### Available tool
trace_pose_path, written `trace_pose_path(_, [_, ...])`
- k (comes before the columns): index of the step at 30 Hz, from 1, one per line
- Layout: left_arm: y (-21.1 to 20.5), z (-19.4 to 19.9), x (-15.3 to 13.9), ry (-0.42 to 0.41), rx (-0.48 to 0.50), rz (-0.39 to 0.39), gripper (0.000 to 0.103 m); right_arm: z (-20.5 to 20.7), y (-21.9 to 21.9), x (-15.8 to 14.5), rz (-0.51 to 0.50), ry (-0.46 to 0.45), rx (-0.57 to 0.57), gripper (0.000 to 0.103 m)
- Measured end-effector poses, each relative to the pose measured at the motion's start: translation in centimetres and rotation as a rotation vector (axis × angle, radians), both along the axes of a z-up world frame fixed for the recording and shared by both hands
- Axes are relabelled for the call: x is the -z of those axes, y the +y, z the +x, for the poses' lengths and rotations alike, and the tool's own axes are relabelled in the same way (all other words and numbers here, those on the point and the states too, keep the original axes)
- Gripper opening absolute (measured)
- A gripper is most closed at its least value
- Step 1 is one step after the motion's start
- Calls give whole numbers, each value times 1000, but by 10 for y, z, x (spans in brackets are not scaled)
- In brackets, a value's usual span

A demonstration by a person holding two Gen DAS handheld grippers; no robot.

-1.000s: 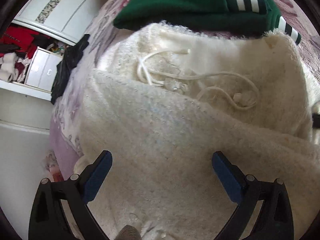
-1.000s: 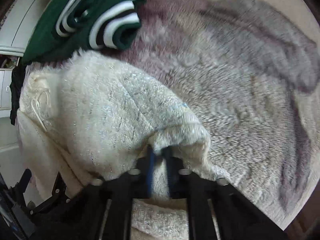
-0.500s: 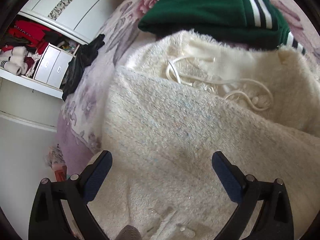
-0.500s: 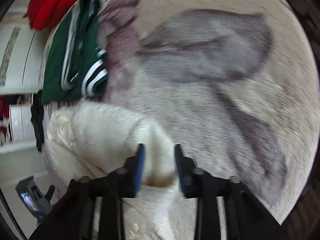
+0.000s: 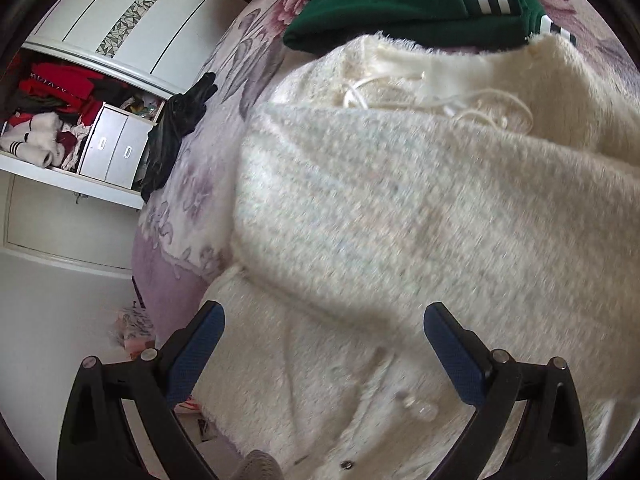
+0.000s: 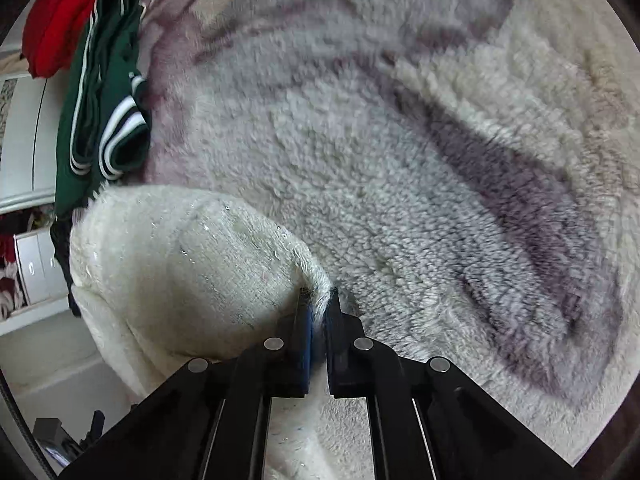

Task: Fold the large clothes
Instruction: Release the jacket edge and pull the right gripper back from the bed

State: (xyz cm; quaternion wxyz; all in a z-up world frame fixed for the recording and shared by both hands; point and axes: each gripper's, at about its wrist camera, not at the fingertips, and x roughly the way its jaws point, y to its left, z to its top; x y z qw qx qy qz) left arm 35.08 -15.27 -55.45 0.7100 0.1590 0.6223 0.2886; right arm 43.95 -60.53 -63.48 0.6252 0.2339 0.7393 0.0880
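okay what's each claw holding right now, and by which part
The right claw has just closed on the cream fuzzy garment, pinching its folded edge. The left claw is open above it and holds nothing.

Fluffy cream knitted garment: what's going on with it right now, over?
Right gripper just closed, pinching fluffy cream knitted garment. Left gripper open above it. Folded green striped garment alongside, clear.

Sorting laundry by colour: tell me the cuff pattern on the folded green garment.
White stripes on dark green cuff, clearest in the right wrist view.

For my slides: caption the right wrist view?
Right gripper pinches the cream sweater's edge above a fluffy blanket.
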Motion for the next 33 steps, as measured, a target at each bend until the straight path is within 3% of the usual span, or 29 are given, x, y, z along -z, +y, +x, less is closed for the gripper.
trace_pose_path(2, [4,-16,-8,-2,-5,3,103,3,0,-10,3,14,-43,11])
trace_pose_path(4, [4,-36,-16,-4,-2,2,103,-5,-7,-25,2,50,-54,25])
trace_pose_path(6, [1,-60,-21,14,10,-4,103,-21,-18,-50,2,22,-57,52])
trace_pose_path(7, [-3,-75,-22,32,20,-8,103,-33,-25,-61,-7,18,-63,55])
trace_pose_path(10, [-18,-120,-17,100,57,-19,103,-90,-37,-80,-8,68,-110,55])
trace_pose_path(15, [-58,-179,14,239,97,-118,103,-179,-38,-64,41,190,-148,55])
trace_pose_path(19, [-90,-199,20,278,138,-158,103,-249,-10,-25,141,321,-168,55])
trace_pose_path(24, [-94,-205,7,271,118,-183,103,-348,14,13,79,500,-346,55])
trace_pose_path(28, [-83,-208,-2,268,100,-190,103,-353,-8,-5,100,473,-261,55])
trace_pose_path(33, [-82,-205,-7,241,77,-202,103,-320,-51,-39,22,368,-184,57])
